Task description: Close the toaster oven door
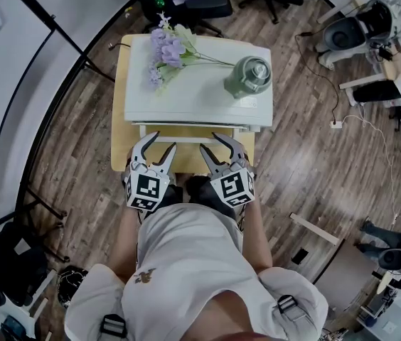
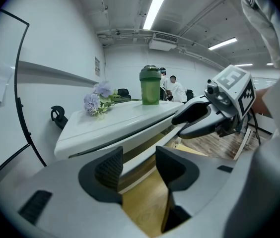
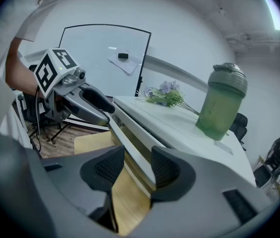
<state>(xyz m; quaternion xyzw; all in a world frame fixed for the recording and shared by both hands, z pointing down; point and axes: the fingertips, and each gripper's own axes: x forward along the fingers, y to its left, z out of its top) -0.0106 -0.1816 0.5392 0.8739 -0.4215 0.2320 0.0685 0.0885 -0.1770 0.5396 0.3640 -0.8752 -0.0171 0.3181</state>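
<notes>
1. Head view from above: white toaster oven (image 1: pixel 186 98) on a small wooden table (image 1: pixel 119 130), front face turned toward the person, with purple flowers (image 1: pixel 163 52) and a green bottle (image 1: pixel 249 75) on its roof.
2. Door (image 2: pixel 146 146) on that front face, close to upright in both gripper views, with the handle (image 3: pixel 132 157) a white bar across it.
3. Dark seam along the door's top edge, just under the roof; hard to say from these angles whether fully seated or a crack ajar.
4. Left gripper (image 1: pixel 159 144) just in front of the handle's left half, fingers a little apart and pinching nothing; only door and table top seen through the gap.
5. Right gripper (image 1: pixel 213 144) just in front of the handle's right half, fingers likewise parted by a narrow gap and empty; handle visible beyond the gap, not clamped.
6. No clear contact between either pair of tips and the handle: near, possibly touching, not resolvable.
7. Judged progress: mostly or wholly done, with no wide-open flap lying out over the table.
8. Left to do, if anything: a last push on the handle to seat the door flush, then backing both grippers away.
9. Worth watching: bottle and flowers on the roof, likely to shake under a hard shove.
</notes>
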